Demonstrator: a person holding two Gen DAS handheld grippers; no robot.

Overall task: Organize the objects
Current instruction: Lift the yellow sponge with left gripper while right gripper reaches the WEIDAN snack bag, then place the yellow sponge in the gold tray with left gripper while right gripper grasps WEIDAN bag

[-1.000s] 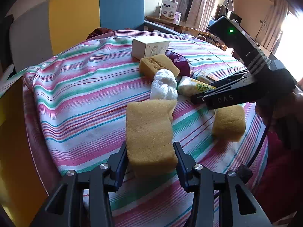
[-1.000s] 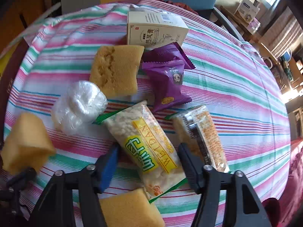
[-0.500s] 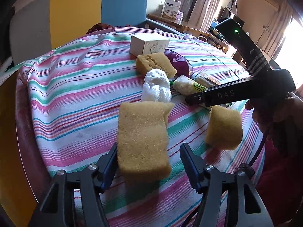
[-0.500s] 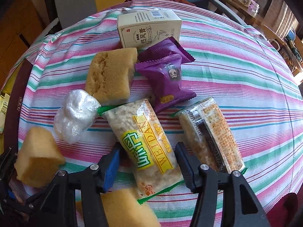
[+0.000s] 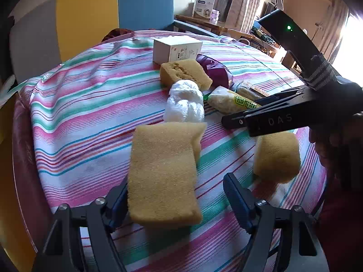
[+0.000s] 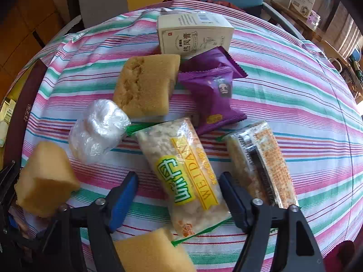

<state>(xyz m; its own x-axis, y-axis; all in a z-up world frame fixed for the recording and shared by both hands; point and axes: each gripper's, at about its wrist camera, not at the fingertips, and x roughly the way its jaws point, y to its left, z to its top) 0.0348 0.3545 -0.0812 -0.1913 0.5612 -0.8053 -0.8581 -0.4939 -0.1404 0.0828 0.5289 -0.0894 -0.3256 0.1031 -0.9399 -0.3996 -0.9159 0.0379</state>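
Here the right hand-held gripper (image 6: pixel 179 195), jaws closing, straddles the clear yellow-labelled rice snack packet (image 6: pixel 181 172) near the striped worktop's (image 6: pixel 295 95) front edge, its long axis running away between unpressed pads.

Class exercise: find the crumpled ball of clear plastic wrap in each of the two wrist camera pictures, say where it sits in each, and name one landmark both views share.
Left wrist view: the plastic wrap ball sits just above centre, beyond the sponge between the left gripper's fingers.
Right wrist view: the same ball lies left of centre, beside the green-and-yellow rice snack pack.
Shared landmark: the white box at the far end of the row.
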